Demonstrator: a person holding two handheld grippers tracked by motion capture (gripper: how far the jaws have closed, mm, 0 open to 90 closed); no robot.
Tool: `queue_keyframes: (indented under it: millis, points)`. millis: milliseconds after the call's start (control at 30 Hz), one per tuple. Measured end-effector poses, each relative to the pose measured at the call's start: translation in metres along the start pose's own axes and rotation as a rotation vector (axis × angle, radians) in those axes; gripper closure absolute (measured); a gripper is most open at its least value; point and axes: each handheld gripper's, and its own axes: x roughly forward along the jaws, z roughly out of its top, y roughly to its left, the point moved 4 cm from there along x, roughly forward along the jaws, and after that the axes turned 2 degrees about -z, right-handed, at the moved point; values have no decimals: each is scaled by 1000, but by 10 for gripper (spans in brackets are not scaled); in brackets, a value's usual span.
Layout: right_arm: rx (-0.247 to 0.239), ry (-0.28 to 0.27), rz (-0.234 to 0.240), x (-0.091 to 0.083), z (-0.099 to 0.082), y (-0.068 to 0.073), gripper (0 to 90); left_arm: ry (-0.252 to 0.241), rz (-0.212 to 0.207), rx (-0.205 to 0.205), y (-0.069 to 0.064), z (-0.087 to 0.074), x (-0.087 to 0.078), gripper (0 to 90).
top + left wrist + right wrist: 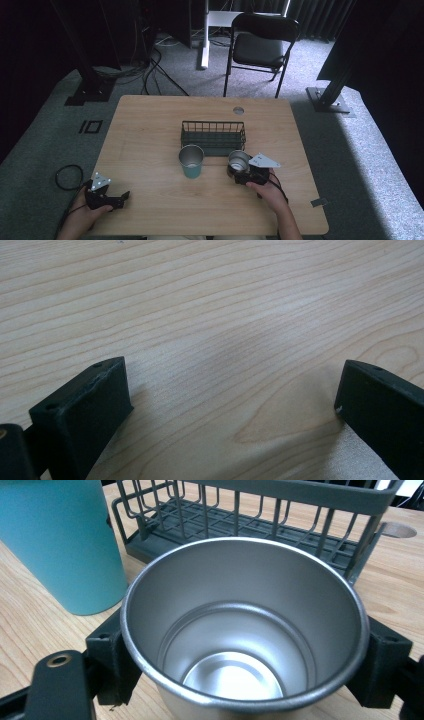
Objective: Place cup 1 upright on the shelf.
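- Table edge first, at the far left: your left gripper (pixel 107 196) rests near the front-left corner of the table (pixel 150 210), jaws spread wide with nothing but bare wood between them, as the left gripper view shows. It sits close to the front edge, so mind its trailing cable (pixel 67 176) if you bring it inward.
- Moving right, the teal cup (pixel 191 161) stands upright near the table's middle, just in front of the wire basket (pixel 213 136). It looks like a tall metal tumbler with a steel lining; treat it as top-heavy enough to tip if clipped.
- Next comes the steel cup (pixel 238 162), upright just beside the teal one and near the basket's right front corner. Your right gripper (pixel 240 665) has its jaws set on either side of the wall just under the rim, pressing it from both sides.
- Judging by its thin, polished wall, this cup is light, stiff and slippery; it won't crush, but it may twist or slide in the pads. Gripping across the body below the rolled rim, as you do now, seems the safest hold.
- Room to move: the basket wall rises straight ahead, so lift clear of it before travelling forward. Open wood lies to the right and toward you; the teal cup crowds the left.
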Motion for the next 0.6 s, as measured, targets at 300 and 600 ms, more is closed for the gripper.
queue_keyframes:
  millis: [300,600]
  points:
    - [-24,-11,13,-9,10,1,180,0,0,1,0,0,0,19]
    - [-35,-39,29,-18,32,4,181,0,0,1,0,0,0,19]
